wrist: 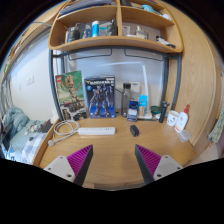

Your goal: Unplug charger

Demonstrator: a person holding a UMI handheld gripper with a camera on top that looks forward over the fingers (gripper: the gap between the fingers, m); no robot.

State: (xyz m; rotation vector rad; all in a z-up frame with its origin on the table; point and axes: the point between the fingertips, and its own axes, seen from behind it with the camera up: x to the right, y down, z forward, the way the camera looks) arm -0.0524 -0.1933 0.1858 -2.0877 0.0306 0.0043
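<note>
My gripper [113,148] is open and empty, its two purple pads spread wide over the bare front of a wooden desk [112,160]. A coiled white cable [66,127] lies on the desk's left, beyond the fingers and beside a white keyboard [97,130]. A small dark block [128,95] sits against the back wall panel above the desk; I cannot tell whether it is the charger. Everything is well ahead of the fingers, none of it between them.
A dark mouse [134,129] lies right of the keyboard. Two picture boxes [101,97] stand against the back wall. Bottles [182,118] stand at the desk's right. Loaded shelves [110,42] hang above. A bed [15,135] is at the left.
</note>
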